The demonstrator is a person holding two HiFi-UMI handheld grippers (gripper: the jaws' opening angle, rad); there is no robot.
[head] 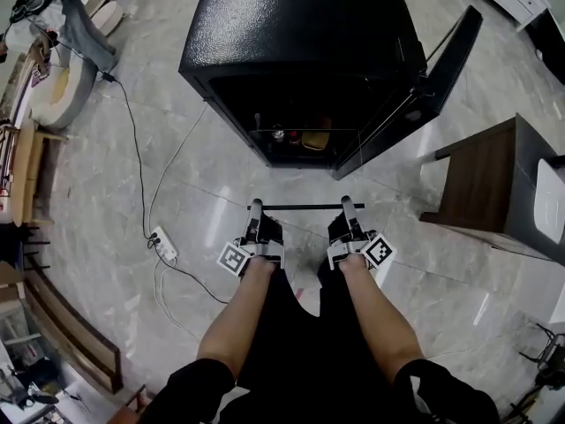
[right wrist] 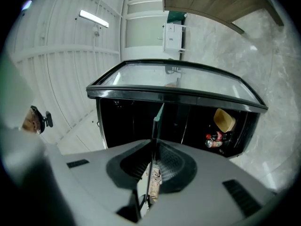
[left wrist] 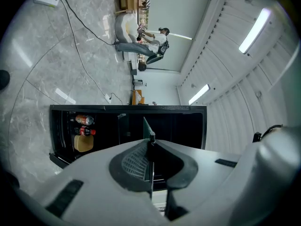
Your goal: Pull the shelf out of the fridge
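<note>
The black mini fridge (head: 300, 51) stands on the floor with its door (head: 424, 87) swung open to the right. The glass shelf, with a black trim bar (head: 300, 207), hangs in front of the opening, clear of the fridge. My left gripper (head: 255, 210) is shut on its left end and my right gripper (head: 347, 206) on its right end. In the left gripper view the shelf (left wrist: 148, 131) runs edge-on out of the left gripper (left wrist: 150, 168) toward the fridge (left wrist: 188, 126). The right gripper view shows the same thin pane (right wrist: 157, 119) clamped in the right gripper (right wrist: 151, 171).
Cans (left wrist: 84, 120) and a yellow container (head: 316, 140) sit low inside the fridge. A white power strip (head: 164, 243) and its cable lie on the marble floor to the left. A dark wooden table (head: 490, 184) stands to the right. A person (left wrist: 157, 40) sits far back.
</note>
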